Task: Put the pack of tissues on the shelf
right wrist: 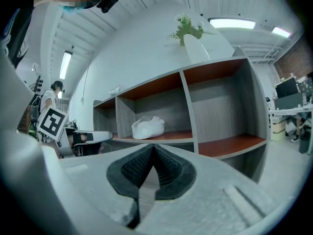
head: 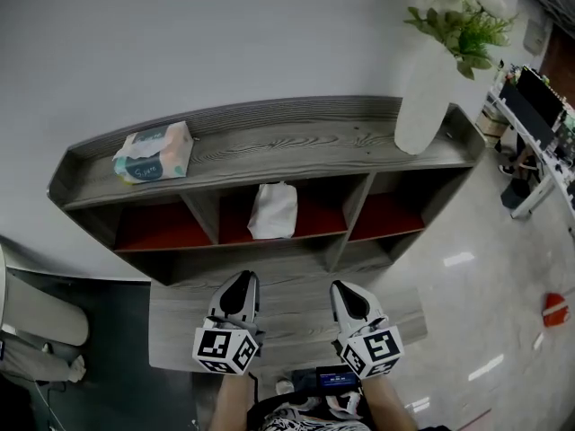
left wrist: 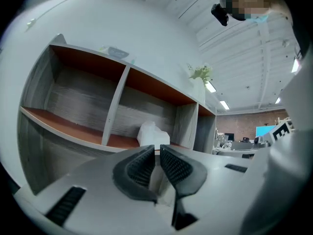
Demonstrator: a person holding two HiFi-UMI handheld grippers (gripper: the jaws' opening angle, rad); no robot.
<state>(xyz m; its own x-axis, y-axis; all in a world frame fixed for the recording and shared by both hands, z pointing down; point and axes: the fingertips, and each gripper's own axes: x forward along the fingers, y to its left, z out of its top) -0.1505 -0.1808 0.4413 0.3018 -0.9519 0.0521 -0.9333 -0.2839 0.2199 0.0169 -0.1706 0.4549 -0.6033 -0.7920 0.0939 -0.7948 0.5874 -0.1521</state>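
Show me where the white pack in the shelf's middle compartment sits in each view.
Head view: white pack at centre, in the middle compartment of the shelf.
Left gripper view: low centre, second compartment from the left.
Right gripper view: left of centre, on the red board.
Shared landmark: the green plant on top, right of the pack.

Teal tissue pack (head: 153, 153) lies atop shelf (head: 296, 146).
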